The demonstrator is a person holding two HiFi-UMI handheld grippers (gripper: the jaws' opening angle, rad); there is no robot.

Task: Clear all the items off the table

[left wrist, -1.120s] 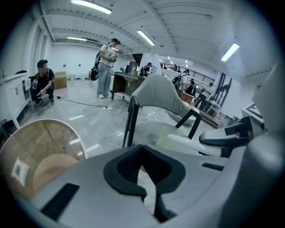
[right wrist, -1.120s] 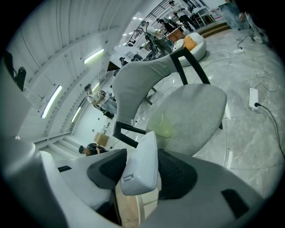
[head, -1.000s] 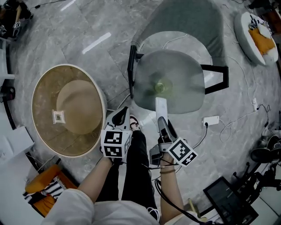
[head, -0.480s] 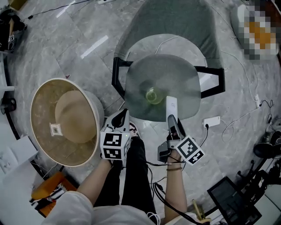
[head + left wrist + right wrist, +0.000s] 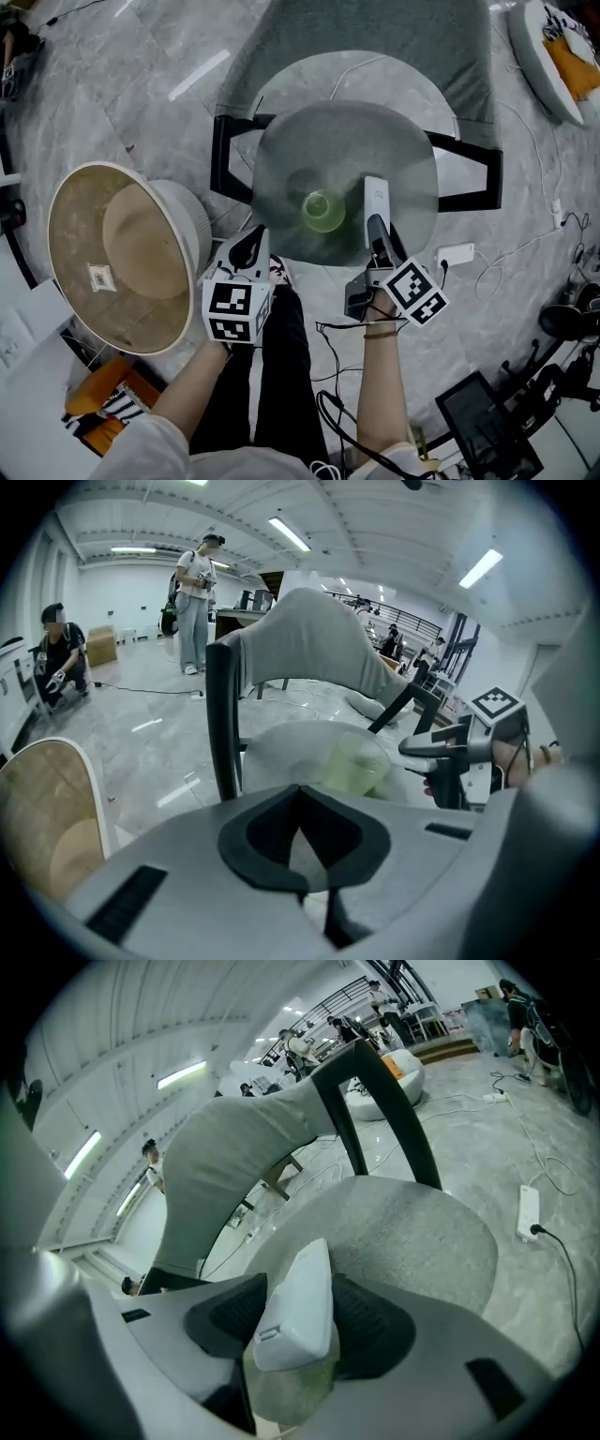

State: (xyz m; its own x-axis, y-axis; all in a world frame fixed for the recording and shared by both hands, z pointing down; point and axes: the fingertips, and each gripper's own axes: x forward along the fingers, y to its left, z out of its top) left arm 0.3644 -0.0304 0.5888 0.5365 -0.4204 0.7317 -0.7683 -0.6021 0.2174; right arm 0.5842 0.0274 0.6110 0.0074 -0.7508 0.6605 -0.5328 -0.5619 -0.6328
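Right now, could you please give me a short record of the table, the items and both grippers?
table: round glass table, in front of a grey-covered chair
on table: one translucent green cup, upright
right gripper: fingers shut on a white remote-shaped device, over the tabletop, right of the cup
left gripper: fingers together, empty, by the table's near edge
floor, left side: round white basket
not yet cleared: green cup
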